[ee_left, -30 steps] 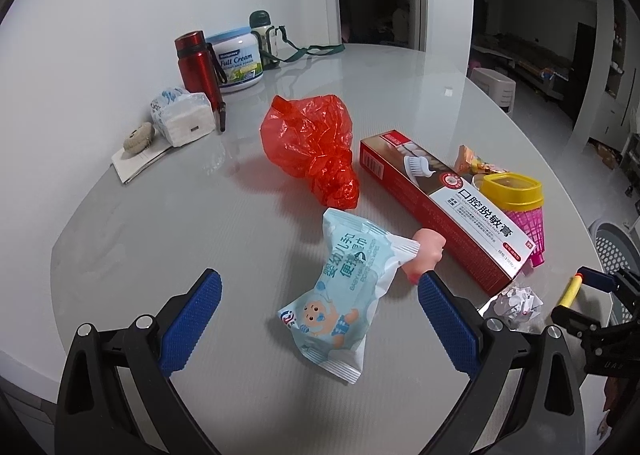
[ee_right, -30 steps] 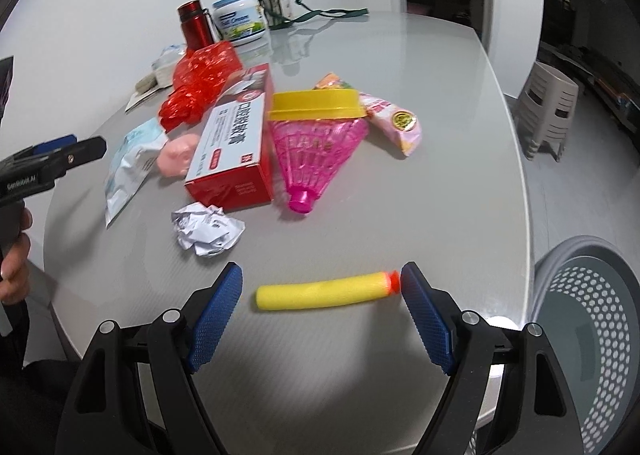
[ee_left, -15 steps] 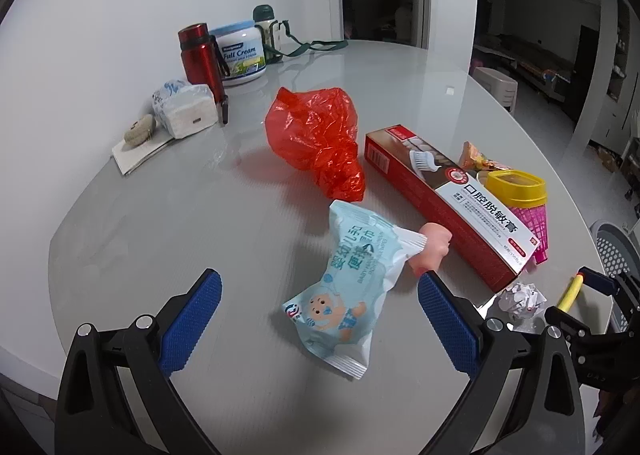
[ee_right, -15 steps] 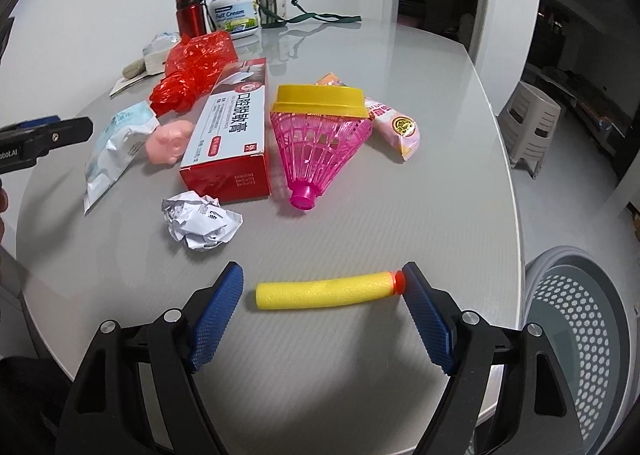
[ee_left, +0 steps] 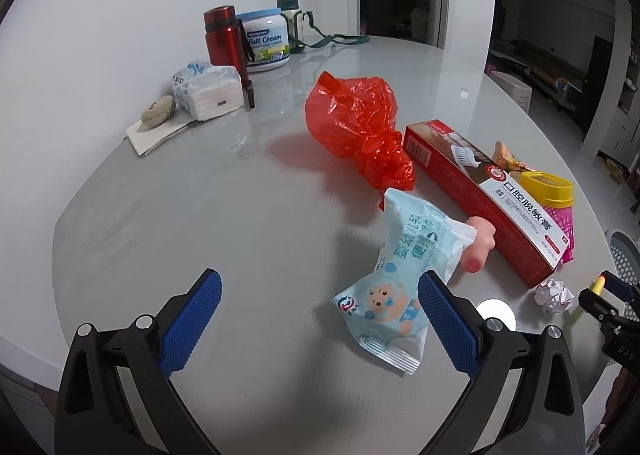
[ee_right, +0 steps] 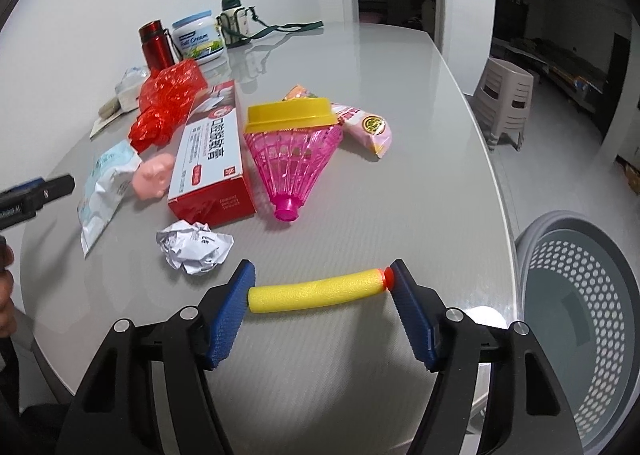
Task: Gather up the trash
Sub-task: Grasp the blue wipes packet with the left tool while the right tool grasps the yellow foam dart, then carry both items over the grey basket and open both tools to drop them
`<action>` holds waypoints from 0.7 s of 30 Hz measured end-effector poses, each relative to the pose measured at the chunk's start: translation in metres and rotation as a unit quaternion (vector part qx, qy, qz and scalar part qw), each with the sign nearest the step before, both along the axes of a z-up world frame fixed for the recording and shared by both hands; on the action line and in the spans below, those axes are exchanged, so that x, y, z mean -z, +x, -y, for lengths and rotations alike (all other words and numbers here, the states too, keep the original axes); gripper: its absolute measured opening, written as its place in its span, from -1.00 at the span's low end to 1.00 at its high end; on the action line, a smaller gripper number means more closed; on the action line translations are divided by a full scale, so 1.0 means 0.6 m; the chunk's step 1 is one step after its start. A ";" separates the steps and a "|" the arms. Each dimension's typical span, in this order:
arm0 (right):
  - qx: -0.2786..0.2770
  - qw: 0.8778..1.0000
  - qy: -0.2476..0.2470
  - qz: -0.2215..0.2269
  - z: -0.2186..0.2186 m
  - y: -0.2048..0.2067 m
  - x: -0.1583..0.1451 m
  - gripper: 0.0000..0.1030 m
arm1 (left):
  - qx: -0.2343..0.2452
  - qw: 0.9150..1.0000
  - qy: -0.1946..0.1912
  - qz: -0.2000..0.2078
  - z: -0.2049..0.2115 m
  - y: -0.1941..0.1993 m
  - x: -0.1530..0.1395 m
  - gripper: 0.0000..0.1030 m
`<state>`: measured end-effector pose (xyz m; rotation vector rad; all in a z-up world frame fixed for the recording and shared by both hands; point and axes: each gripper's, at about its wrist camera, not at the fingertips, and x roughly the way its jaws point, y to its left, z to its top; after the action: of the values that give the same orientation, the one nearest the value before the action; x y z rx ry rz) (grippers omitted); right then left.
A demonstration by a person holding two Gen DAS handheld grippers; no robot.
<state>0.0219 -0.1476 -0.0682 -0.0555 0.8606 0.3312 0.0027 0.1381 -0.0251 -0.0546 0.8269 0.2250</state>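
Right wrist view: the right gripper (ee_right: 322,289) points down at the grey table (ee_right: 400,127), its jaws closing on a yellow foam dart (ee_right: 316,293) with an orange tip that lies crosswise between the blue pads; each end of the dart meets a pad. Just beyond the left pad lies a crumpled paper ball (ee_right: 194,247). Farther back stand a red toothpaste box (ee_right: 212,159), a pink mesh cone with a yellow rim (ee_right: 292,153) and a pink snack packet (ee_right: 366,129), the cone touching the box side. A grey perforated waste basket (ee_right: 580,319) sits on the floor beside the table's right edge. Left wrist view: the left gripper (ee_left: 318,325) has its jaws spread wide with nothing pressed between them; a pale blue baby-wipe packet (ee_left: 400,275) lies partly behind the right-hand pad, with a small pink toy (ee_left: 480,243) tucked against its far end. A crumpled red plastic bag (ee_left: 356,131) rests behind the packet. At the table's far edge are a red flask (ee_left: 222,37), a milk-powder tub (ee_left: 266,41) and a tissue pack (ee_left: 210,89).
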 end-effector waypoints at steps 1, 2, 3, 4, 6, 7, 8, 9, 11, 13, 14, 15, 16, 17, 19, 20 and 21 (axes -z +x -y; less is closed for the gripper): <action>0.004 1.000 0.000 0.002 -0.001 -0.002 -0.002 0.30 | 0.002 1.000 -0.004 -0.002 -0.001 0.001 0.002 0.88; 0.007 1.000 0.001 0.002 -0.001 -0.004 -0.003 0.30 | 0.006 1.000 -0.007 -0.003 -0.001 0.002 0.004 0.88; 0.010 1.000 0.004 0.002 -0.001 -0.006 -0.004 0.30 | 0.015 1.000 -0.015 -0.004 0.001 0.003 0.006 0.88; 0.013 1.000 0.007 0.003 0.000 -0.006 -0.005 0.30 | 0.020 1.000 -0.016 -0.004 0.003 0.004 0.008 0.88; 0.021 1.000 0.017 0.003 0.001 -0.010 -0.007 0.30 | 0.033 0.999 -0.017 -0.006 0.011 0.007 0.012 0.88; 0.024 0.999 0.021 0.004 0.002 -0.011 -0.008 0.30 | 0.037 0.999 -0.017 -0.007 0.013 0.010 0.015 0.88; 0.028 0.999 0.027 0.004 0.005 -0.013 -0.008 0.30 | 0.040 0.999 -0.018 -0.010 0.016 0.015 0.019 0.88; 0.031 0.999 0.033 0.003 0.004 -0.015 -0.008 0.30 | 0.042 0.999 -0.019 -0.013 0.018 0.020 0.024 0.88; 0.035 0.999 0.039 0.003 0.003 -0.018 -0.008 0.30 | 0.045 0.999 -0.021 -0.021 0.020 0.030 0.033 0.88; 0.038 0.998 0.043 0.002 0.002 -0.021 -0.009 0.30 | 0.047 0.998 -0.024 -0.028 0.022 0.041 0.044 0.88; 0.040 0.998 0.046 0.002 0.002 -0.023 -0.009 0.30 | 0.049 0.998 -0.024 -0.030 0.024 0.043 0.049 0.88; 0.042 0.998 0.048 0.002 0.003 -0.025 -0.009 0.30 | 0.054 0.998 -0.025 -0.033 0.026 0.048 0.054 0.88; 0.044 0.998 0.050 0.001 0.004 -0.026 -0.009 0.30 | 0.057 0.997 -0.026 -0.034 0.027 0.050 0.056 0.88; 0.047 0.998 0.052 0.000 0.006 -0.027 -0.008 0.30 | 0.060 0.997 -0.027 -0.033 0.029 0.052 0.057 0.86; 0.051 0.997 0.056 0.000 0.009 -0.029 -0.007 0.30 | 0.065 0.997 -0.024 -0.028 0.031 0.052 0.055 0.76; 0.053 0.997 0.058 -0.001 0.011 -0.029 -0.007 0.30 | 0.069 0.997 -0.025 -0.025 0.032 0.051 0.053 0.55; 0.056 0.997 0.060 -0.002 0.013 -0.029 -0.006 0.30 | 0.074 0.997 -0.027 -0.025 0.034 0.050 0.052 0.38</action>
<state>0.0043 -0.1554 -0.0645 0.1043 0.8420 0.2775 0.0329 0.1179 -0.0565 -0.0379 0.8829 0.0639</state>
